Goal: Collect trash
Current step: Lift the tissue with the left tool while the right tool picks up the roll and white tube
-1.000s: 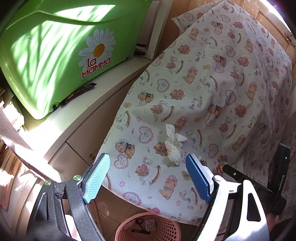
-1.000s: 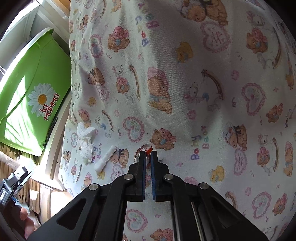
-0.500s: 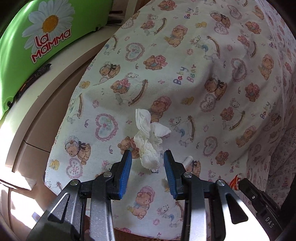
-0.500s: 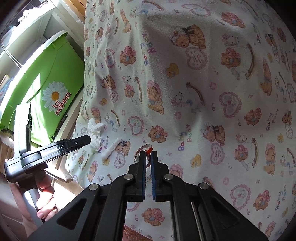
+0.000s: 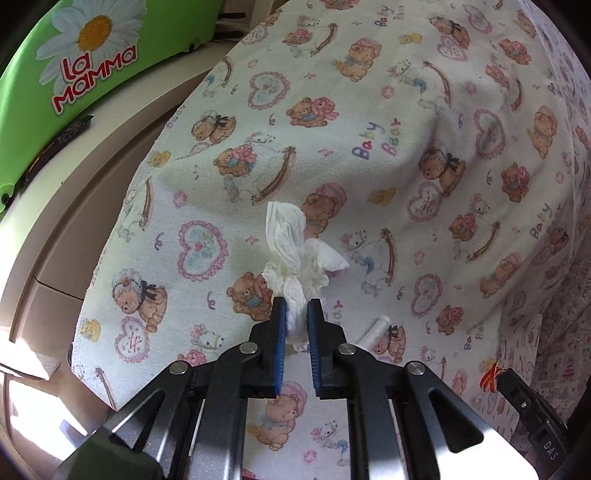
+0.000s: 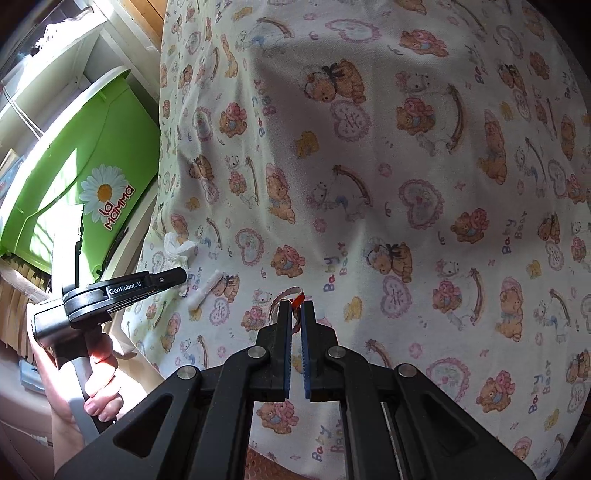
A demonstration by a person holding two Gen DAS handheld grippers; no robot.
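A crumpled white tissue lies on the teddy-bear patterned cloth. My left gripper is shut on the tissue's near end. The tissue also shows in the right wrist view, with the left gripper over it. A small white rolled paper lies just right of the left gripper; it shows in the right wrist view too. My right gripper is shut on a red and white wrapper, which shows at the lower right of the left wrist view.
A green "La Mamma" tub leans on a cream cabinet to the left of the cloth. The cloth hangs over the cabinet's edge. Wooden boards and white shelving stand behind.
My left gripper came down to the tissue and its jaws closed on it. My right gripper stayed shut on the wrapper and moved back a little from the cloth.
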